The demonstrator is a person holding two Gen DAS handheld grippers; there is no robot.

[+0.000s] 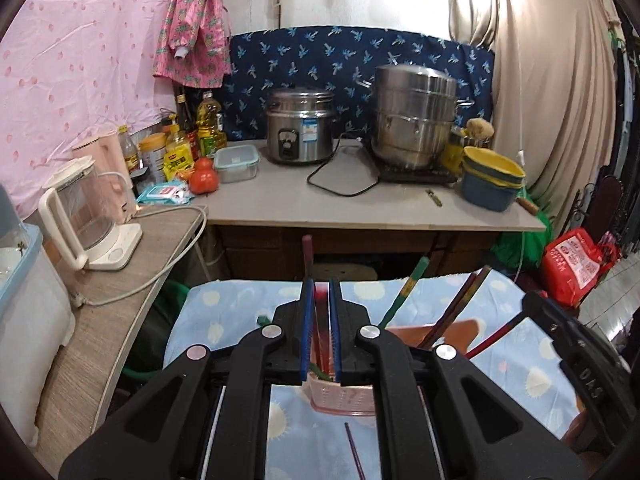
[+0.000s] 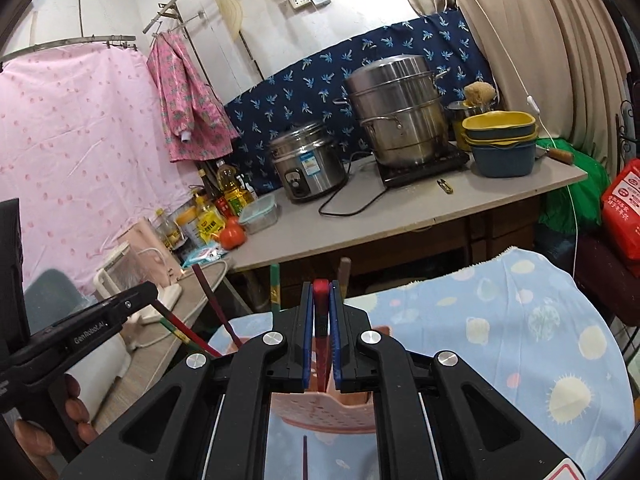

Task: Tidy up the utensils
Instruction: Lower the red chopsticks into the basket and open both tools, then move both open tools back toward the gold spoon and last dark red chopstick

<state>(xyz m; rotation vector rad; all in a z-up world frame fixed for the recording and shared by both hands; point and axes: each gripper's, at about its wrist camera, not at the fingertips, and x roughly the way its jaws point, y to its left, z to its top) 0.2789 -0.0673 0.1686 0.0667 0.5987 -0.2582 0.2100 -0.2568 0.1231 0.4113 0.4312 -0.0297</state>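
A pink perforated utensil basket (image 1: 344,398) stands on the blue patterned cloth, holding upright chopsticks: red ones (image 1: 320,320), a green one (image 1: 404,292) and dark brown ones (image 1: 460,308) leaning outward. One purple chopstick (image 1: 354,452) lies flat on the cloth just before the basket.

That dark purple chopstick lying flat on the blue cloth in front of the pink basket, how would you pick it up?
Grip the purple chopstick mid-shaft from above, jaws straddling its width; it lies thin and flat on the cloth.
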